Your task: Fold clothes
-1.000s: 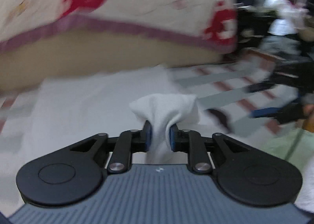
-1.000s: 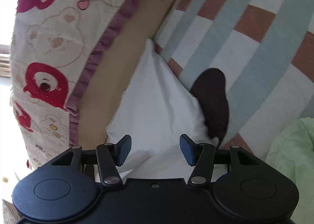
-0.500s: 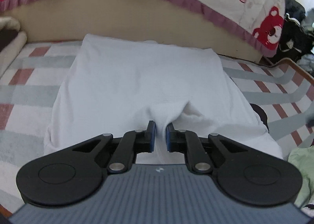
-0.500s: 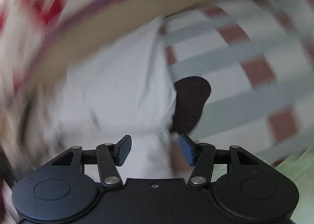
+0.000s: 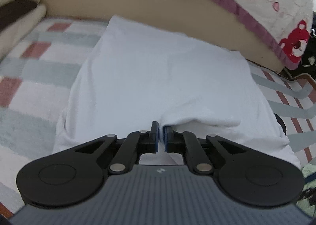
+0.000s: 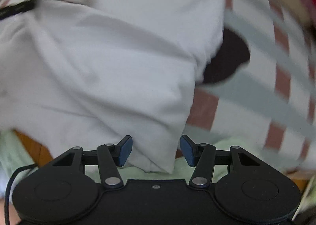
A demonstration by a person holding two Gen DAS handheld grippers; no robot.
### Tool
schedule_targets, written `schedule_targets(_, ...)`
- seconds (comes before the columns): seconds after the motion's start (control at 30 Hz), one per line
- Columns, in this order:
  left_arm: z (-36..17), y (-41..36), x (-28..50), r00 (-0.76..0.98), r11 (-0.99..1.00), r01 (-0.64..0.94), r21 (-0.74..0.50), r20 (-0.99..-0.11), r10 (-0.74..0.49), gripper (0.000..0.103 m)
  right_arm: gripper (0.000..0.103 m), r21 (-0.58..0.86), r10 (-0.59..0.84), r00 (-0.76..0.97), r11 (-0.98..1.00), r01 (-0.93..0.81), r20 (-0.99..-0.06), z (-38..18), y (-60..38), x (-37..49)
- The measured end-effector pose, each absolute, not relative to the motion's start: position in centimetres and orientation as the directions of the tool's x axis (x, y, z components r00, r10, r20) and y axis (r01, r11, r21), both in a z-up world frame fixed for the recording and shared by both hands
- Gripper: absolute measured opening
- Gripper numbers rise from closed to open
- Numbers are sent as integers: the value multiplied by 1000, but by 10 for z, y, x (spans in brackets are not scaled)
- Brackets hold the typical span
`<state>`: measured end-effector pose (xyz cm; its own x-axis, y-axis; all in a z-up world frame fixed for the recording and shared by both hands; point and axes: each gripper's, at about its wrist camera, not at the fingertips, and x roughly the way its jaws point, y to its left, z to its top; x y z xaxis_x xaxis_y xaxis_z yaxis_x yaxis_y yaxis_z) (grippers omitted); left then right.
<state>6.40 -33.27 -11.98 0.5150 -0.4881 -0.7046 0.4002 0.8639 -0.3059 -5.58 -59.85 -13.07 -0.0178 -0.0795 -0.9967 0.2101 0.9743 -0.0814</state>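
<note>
White garment point(image 5: 158, 79) stretches from the left gripper point(image 5: 161, 136), clamped on its near hem, toward frame top; the right gripper point(image 6: 156, 151) gapes empty around a lower-centre corner.

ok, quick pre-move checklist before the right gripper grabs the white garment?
1. Left gripper shut on the white garment: ok.
2. Right gripper open: ok.
3. Garment corner between the right gripper's fingers: ok, the corner sits in the gap, apart from both pads.
4. Garment flat on the striped blanket: not ok, near edge bunched.
5. Dark item clear of garment: not ok, partly under its edge.
6. Green cloth out of the pinch: cannot tell.
</note>
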Motion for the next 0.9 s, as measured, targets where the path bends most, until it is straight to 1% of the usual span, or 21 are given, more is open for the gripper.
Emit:
schedule_targets(0.07, -125, -329, 66, 487, 852, 385, -354, -706, -513, 5, 59, -68, -50, -78, 965, 253, -996, -140, -604, -55)
schedule_targets(0.13, -126, -331, 68, 484, 848, 393, -356, -704, -520, 5, 60, -90, -66, -98, 961, 260, -993, -139, -604, -54)
schedule_targets(0.2, -125, -332, 69, 483, 844, 399, -358, -701, -525, 5, 65, -86, -63, -91, 956, 280, -994, -144, -605, -52)
schedule_targets(0.23, -125, -332, 69, 481, 843, 396, -364, -699, -528, 5, 71, -77, -55, -82, 953, 294, -995, -148, -606, -51)
schedule_targets(0.3, -126, -332, 70, 477, 841, 389, -377, -698, -534, 5, 72, -64, -44, -69, 948, 312, -997, -156, -608, -49)
schedule_targets(0.33, -127, -331, 70, 475, 839, 387, -382, -697, -536, 5, 72, -72, -53, -72, 954, 292, -996, -159, -607, -49)
schedule_targets(0.37, -127, -330, 70, 475, 839, 386, -383, -697, -537, 5, 63, -80, -62, -74, 959, 273, -995, -161, -605, -49)
schedule_targets(0.4, -127, -330, 70, 474, 839, 385, -386, -697, -538, 5, 45, -77, -59, -75, 963, 257, -995, -162, -605, -50)
schedule_targets(0.43, -126, -329, 71, 470, 838, 384, -389, -698, -540, 5, 8, -64, -44, -85, 967, 248, -995, -157, -606, -51)
schedule_targets(0.5, -124, -328, 70, 456, 836, 383, -393, -706, -541, 5, 8, -102, -73, -142, 973, 208, -987, -146, -607, -52)
schedule_targets(0.57, -123, -328, 69, 443, 836, 384, -392, -716, -539, 5, 8, -135, -114, -177, 985, 108, -978, -130, -603, -52)
schedule_targets(0.63, -125, -328, 62, 436, 847, 394, -357, -738, -514, 5, 8, -111, -90, -183, 988, 105, -979, -119, -609, -51)
schedule_targets(0.7, -127, -329, 56, 430, 857, 404, -322, -760, -488, 5, 11, -84, -53, -205, 986, 146, -977, -125, -615, -53)
schedule_targets(0.73, -128, -329, 52, 427, 861, 409, -304, -770, -474, 5, 14, -76, -40, -220, 984, 160, -975, -131, -618, -54)
schedule_targets(0.77, -130, -329, 49, 424, 864, 414, -286, -780, -461, 5, 27, -79, -40, -232, 984, 159, -972, -138, -621, -56)
schedule_targets(0.8, -131, -329, 46, 421, 868, 419, -268, -789, -447, 5, 30, -81, -41, -244, 984, 157, -969, -145, -625, -59)
schedule_targets(0.83, -132, -330, 42, 418, 871, 424, -250, -799, -433, 5, 30, -75, -32, -248, 983, 167, -968, -151, -629, -61)
schedule_targets(0.87, -132, -330, 40, 418, 873, 429, -233, -805, -421, 5, 26, -50, -2, -233, 978, 201, -972, -153, -636, -63)
schedule_targets(0.9, -130, -331, 39, 425, 874, 434, -220, -805, -414, 5, 21, -16, 36, -212, 971, 239, -977, -155, -643, -66)
